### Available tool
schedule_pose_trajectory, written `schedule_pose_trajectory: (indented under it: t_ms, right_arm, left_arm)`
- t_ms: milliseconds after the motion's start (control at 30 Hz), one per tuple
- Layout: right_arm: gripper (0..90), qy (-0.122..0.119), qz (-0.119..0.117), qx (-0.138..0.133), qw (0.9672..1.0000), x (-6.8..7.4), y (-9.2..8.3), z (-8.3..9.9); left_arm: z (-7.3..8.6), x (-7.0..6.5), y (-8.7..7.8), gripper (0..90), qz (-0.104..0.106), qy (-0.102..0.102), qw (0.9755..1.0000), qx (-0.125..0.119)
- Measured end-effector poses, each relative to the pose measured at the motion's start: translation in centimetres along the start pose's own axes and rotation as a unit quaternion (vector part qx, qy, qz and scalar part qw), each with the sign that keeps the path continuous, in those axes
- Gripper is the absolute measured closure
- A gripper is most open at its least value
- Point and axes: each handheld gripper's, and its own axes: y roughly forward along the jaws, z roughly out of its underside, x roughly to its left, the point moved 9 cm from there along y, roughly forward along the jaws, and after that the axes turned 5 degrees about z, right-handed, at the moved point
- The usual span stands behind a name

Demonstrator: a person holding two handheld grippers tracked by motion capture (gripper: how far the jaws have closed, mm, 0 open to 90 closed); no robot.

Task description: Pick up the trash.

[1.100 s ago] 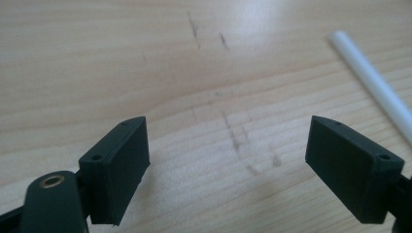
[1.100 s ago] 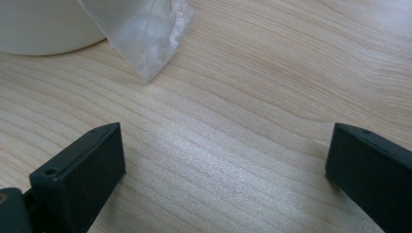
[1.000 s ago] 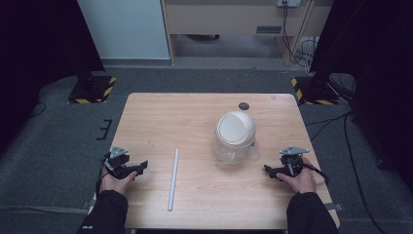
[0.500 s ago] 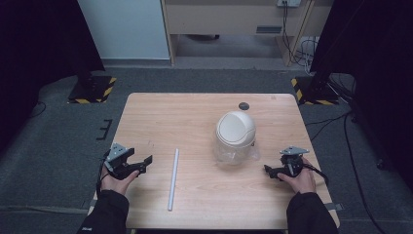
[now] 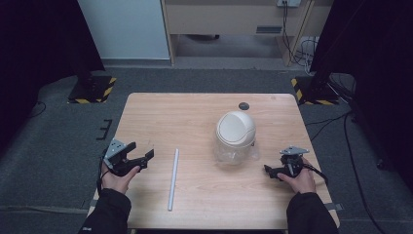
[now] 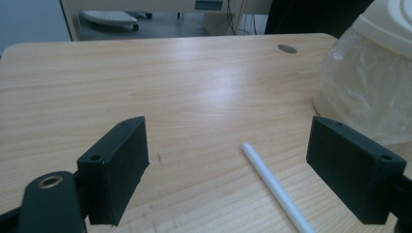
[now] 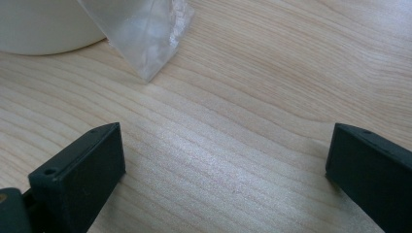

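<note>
Left gripper (image 5: pixel 127 159) at lower left of frame, jaws wide open, empty. White tube (image 5: pixel 173 178) just right of it on counter (image 5: pixel 160 117), long axis near-to-far. Right gripper (image 5: pixel 287 166) farther, jaws open, empty.

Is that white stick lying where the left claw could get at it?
Probably yes. The left claw is open, and only bare table separates it from the white stick; the domed container stands off beyond the stick.

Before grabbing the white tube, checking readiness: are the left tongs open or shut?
Open: the left tongs stand with jaws wide apart, the white tube lying on the table between them.
</note>
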Motion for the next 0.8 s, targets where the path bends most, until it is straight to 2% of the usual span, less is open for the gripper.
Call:
schedule_pose_trajectory:
  t_ms: [300, 367, 633, 800]
  right_arm:
    - [1.0, 0.0, 0.0, 0.0, 1.0, 0.0, 0.0, 0.0]
    - [1.0, 0.0, 0.0, 0.0, 1.0, 0.0, 0.0, 0.0]
    - [0.8, 0.001, 0.0, 0.001, 1.0, 0.0, 0.0, 0.0]
    - [0.8, 0.001, 0.0, 0.001, 1.0, 0.0, 0.0, 0.0]
  left_arm:
    - [-2.7, -1.2, -0.4, 15.8, 0.016, 0.007, 0.9991, -0.039]
    - [-3.1, -1.4, -0.3, 15.6, 0.015, 0.012, 0.9991, -0.039]
    - [-4.0, -2.3, 0.5, 16.2, 0.026, 0.01, 0.9988, -0.041]
    - [-5.2, -3.2, 1.1, 16.2, 0.034, 0.018, 0.9982, -0.046]
